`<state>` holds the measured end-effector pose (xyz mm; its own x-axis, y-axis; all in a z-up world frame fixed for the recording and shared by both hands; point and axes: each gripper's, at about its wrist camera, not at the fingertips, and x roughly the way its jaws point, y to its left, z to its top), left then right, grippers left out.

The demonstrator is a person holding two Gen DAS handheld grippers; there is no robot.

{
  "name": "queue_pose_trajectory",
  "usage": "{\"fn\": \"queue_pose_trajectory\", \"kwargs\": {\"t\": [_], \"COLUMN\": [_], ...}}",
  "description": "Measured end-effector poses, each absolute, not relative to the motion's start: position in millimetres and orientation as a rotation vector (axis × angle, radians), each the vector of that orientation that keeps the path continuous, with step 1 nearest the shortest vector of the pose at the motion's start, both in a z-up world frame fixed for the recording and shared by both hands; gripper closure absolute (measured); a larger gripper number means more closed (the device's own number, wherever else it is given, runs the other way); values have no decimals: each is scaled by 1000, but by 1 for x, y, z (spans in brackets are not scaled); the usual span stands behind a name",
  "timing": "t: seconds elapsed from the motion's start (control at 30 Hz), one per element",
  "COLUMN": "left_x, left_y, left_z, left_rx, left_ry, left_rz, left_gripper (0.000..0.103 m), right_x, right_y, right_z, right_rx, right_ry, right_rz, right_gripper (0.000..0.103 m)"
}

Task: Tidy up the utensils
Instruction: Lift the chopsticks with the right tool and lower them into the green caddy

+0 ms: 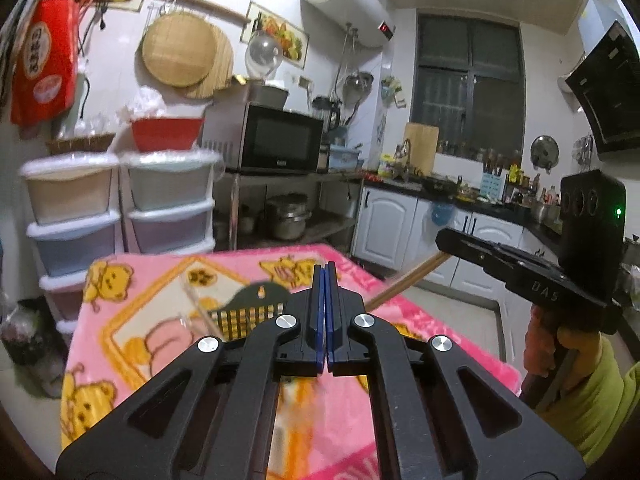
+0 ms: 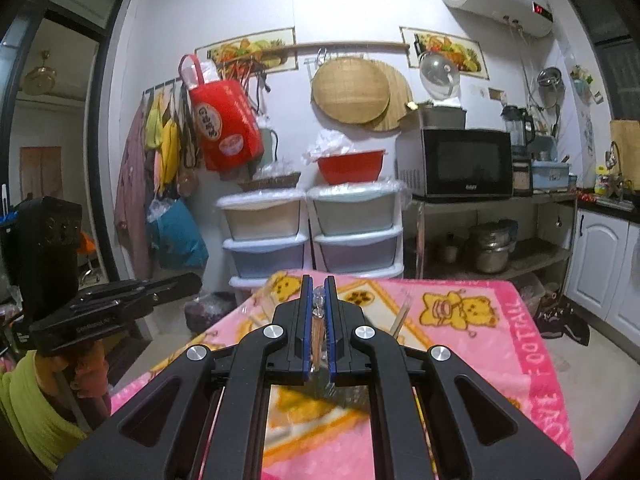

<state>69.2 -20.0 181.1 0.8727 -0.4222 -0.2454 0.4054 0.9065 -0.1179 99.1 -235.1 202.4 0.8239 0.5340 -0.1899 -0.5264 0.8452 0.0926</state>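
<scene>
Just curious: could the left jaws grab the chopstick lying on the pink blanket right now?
Probably not yet: the left gripper has its jaws shut, above the blanket. Nothing covers the chopstick, so opening and lowering should work.

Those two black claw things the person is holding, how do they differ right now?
The left gripper has its blue pads pressed flat together with nothing between them. The right gripper is shut on a chopstick, a slim wooden stick with a clear tip, so its pads stay slightly apart. Seen from the left gripper's camera, that chopstick pokes out of the right gripper's jaws. Both are identical black tools held above the pink blanket.
</scene>
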Motion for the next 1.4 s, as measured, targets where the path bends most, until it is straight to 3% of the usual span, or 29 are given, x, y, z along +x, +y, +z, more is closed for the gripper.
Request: {"fn": "queue_pose_trajectory", "kwargs": {"t": [0.3, 0.93, 1.4], "left_x": [77, 125, 205], "left_y": [-23, -20, -16], "left_z": [211, 164, 132], "left_rx": [-40, -77, -102], "left_ry": [207, 385, 522], "left_rz": [-431, -411, -340], "left_gripper": [103, 103, 103], "right_x": [104, 149, 217], "right_y": [-239, -232, -214], "right_z": [227, 266, 220], "right_rx": [44, 52, 44], "right_ry": [157, 88, 259], "right_rz": [535, 491, 457], "right_gripper": [97, 97, 97]}}
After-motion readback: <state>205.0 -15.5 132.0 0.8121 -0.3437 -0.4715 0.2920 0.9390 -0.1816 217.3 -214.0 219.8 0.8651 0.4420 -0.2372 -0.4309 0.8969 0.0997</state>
